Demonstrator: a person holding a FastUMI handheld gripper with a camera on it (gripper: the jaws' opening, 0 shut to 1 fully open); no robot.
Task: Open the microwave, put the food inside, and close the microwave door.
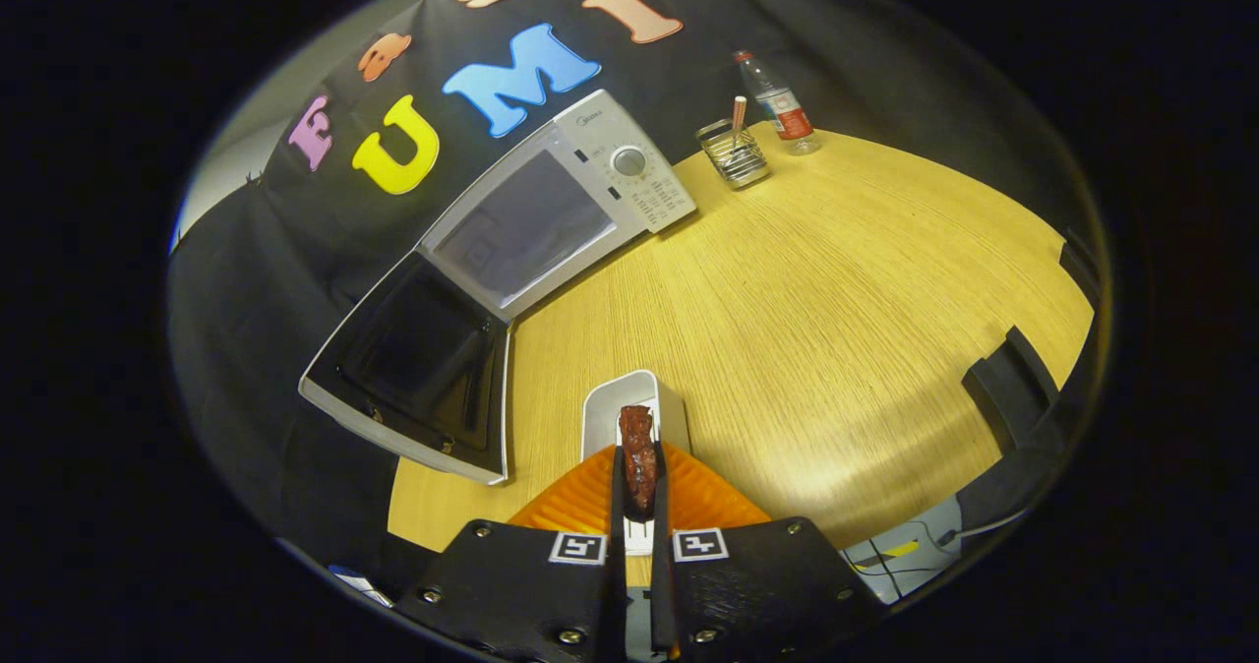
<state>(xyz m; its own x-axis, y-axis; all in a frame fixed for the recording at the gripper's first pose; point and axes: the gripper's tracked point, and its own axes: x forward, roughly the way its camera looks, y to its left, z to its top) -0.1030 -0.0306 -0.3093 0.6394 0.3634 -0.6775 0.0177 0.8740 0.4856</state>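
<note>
A white microwave (629, 166) stands at the back left of the wooden table (836, 299). Its door (413, 368) is swung wide open toward me, and the pale cavity (521, 225) is exposed. My gripper (639, 466) is shut on a dark red piece of food (639, 452), which stands upright between the fingers. Just beyond and below the fingertips lies a white rectangular dish (629, 397) on the table, to the right of the open door. The microwave is well ahead and to the left of the fingers.
A wire holder with a stick in it (733, 151) and a plastic water bottle (782, 107) stand at the back of the table, right of the microwave. Black blocks (1013, 378) sit at the table's right edge. Cables lie below the near right edge.
</note>
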